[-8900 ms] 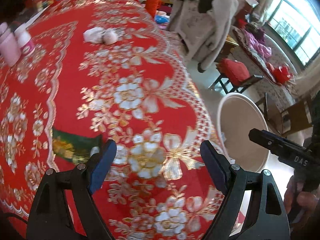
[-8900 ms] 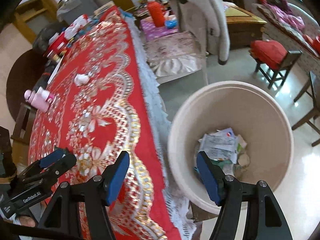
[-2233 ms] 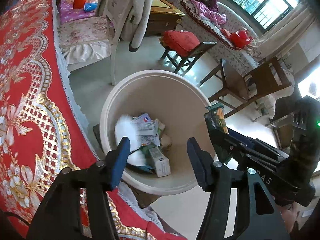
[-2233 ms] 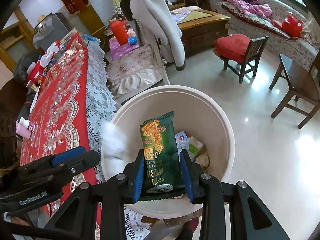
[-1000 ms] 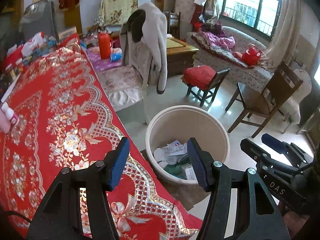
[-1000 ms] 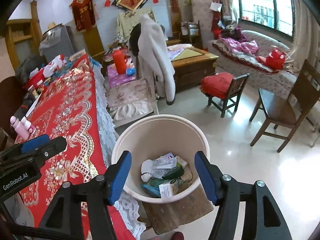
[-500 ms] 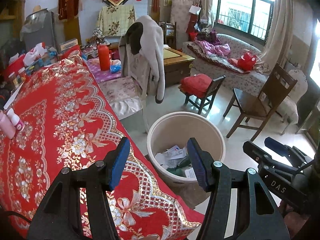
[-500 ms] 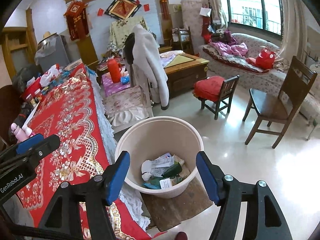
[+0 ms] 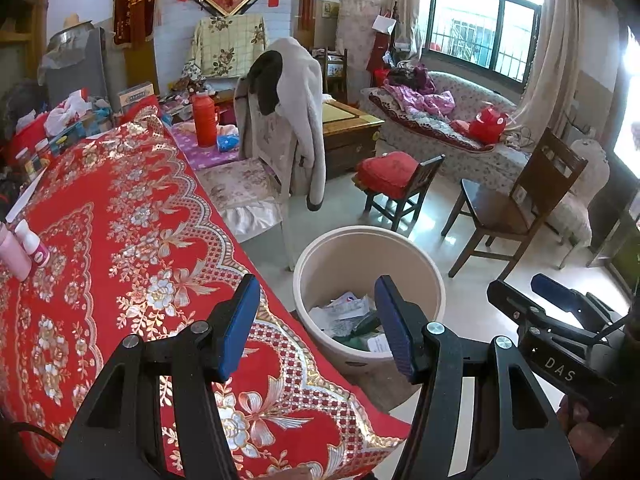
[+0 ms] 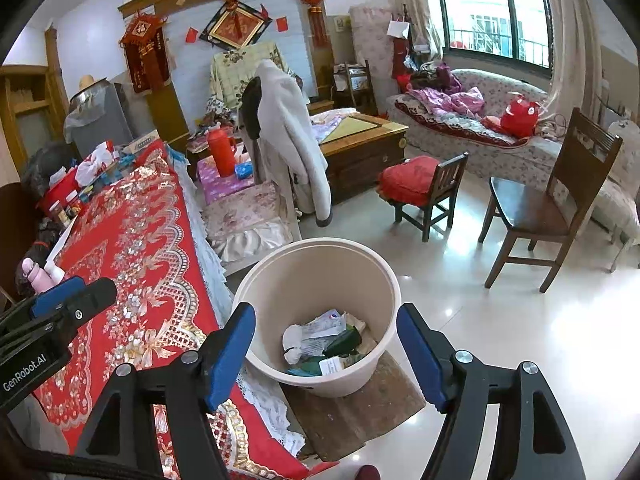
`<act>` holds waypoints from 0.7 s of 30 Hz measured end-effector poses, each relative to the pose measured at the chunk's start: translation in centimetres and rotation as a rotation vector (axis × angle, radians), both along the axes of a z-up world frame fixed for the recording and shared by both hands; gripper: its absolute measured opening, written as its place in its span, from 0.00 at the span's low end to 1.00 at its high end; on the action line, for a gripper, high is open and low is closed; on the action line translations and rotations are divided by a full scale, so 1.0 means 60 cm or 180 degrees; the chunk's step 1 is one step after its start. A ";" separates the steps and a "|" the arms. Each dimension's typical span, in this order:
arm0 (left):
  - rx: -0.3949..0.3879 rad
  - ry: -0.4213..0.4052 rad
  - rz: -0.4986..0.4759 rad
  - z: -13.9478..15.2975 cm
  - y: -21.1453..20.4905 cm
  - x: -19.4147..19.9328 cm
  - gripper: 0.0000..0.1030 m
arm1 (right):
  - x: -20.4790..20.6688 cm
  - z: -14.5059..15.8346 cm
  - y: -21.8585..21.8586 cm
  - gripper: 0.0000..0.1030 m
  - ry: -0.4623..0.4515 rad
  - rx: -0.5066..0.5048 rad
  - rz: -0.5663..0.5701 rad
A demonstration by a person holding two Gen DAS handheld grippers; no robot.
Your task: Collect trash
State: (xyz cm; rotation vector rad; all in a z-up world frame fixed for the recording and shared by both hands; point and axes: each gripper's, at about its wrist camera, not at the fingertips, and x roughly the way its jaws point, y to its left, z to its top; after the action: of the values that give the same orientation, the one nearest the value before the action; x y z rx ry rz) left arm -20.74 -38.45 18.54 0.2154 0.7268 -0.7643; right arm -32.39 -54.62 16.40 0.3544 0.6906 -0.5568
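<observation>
A beige trash bin [image 9: 360,248] [image 10: 312,264] stands on the floor beside the table with the red floral cloth [image 9: 100,240] [image 10: 132,264]. Paper scraps and a green wrapper [image 10: 344,340] lie in its bottom, also visible in the left wrist view [image 9: 348,316]. My left gripper [image 9: 318,322] is open and empty, held high over the table edge and the bin. My right gripper [image 10: 326,354] is open and empty, high above the bin. Each gripper shows in the other's view, the right one [image 9: 552,312] and the left one [image 10: 60,304].
Two pink bottles [image 9: 20,244] stand at the table's left edge. A chair with a grey coat [image 9: 288,120] stands behind the bin. A small chair with a red cushion [image 10: 420,184], a dark wooden chair [image 10: 548,200] and a sofa [image 10: 480,120] stand further off. A worn mat [image 10: 360,404] lies under the bin.
Both grippers have risen and drawn back from the bin, so more of the room shows. Earlier the right gripper held the green wrapper over the bin; it now lies inside.
</observation>
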 end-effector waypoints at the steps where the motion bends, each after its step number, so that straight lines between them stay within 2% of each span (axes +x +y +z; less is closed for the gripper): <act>1: -0.0006 0.0005 -0.0009 0.001 0.001 -0.001 0.57 | 0.000 0.000 -0.001 0.69 0.0001 0.0006 0.0000; 21: -0.0033 0.0046 -0.0044 0.005 0.002 -0.013 0.57 | 0.000 0.012 0.008 0.70 0.0010 0.0012 0.0057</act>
State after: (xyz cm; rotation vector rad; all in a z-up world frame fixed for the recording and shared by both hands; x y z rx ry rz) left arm -21.49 -38.34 18.82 0.2059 0.7357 -0.7832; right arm -32.36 -54.12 17.14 0.3506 0.6973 -0.5393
